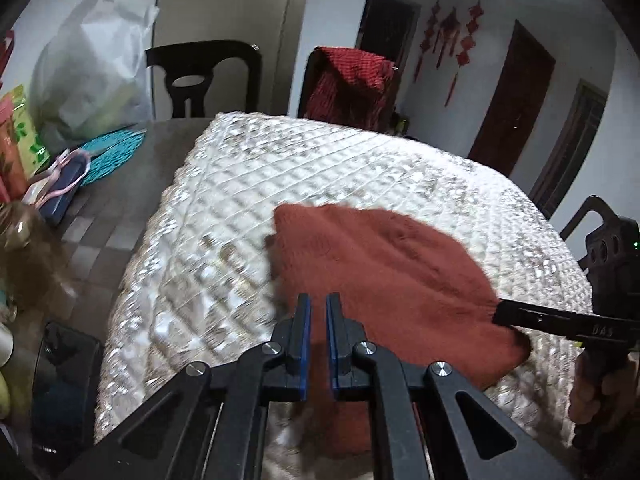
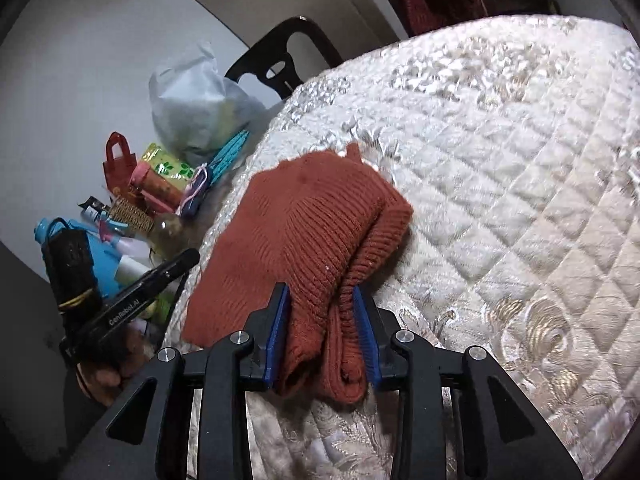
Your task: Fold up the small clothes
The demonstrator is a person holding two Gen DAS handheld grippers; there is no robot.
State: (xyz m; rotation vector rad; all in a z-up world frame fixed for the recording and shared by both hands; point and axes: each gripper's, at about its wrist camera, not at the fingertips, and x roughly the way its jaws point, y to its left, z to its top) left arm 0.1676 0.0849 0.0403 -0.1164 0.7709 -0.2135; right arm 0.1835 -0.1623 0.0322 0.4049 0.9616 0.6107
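Careful: your right gripper (image 2: 320,304) clenches the bunched rust sweater (image 2: 304,220) at lower centre; left gripper (image 1: 317,308) is clamped empty, so lifting unravels the fold.

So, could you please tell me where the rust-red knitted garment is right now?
The rust-red knitted garment lies folded on the quilted white cover near its left edge in the right wrist view, its near end between the right gripper pads.

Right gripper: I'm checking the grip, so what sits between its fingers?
A bunched fold of the rust knit garment fills the gap between the right gripper's fingers, seen in the right wrist view.
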